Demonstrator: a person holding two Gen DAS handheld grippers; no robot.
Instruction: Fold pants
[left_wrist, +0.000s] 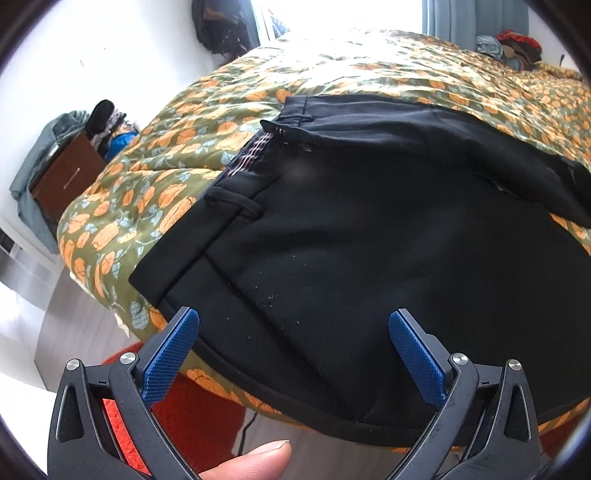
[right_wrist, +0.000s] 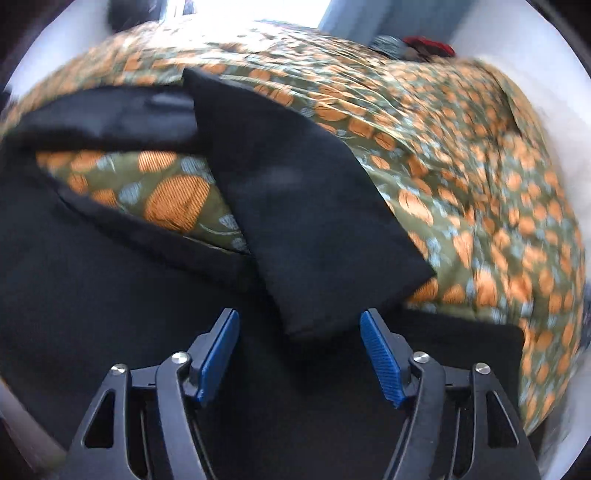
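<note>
Black pants lie on a bed with an orange-flowered olive cover. In the left wrist view the waistband with belt loops points left, near the bed's corner. My left gripper is open and empty, just above the pants' near edge. In the blurred right wrist view the pants fill the lower left, and one leg end lies folded across toward the front. My right gripper is open, its blue pads on either side of that leg end's tip, not closed on it.
A brown nightstand with piled clothes stands left of the bed. An orange rug lies on the grey floor below the bed edge. More clothes are piled at the far side. Bright window behind.
</note>
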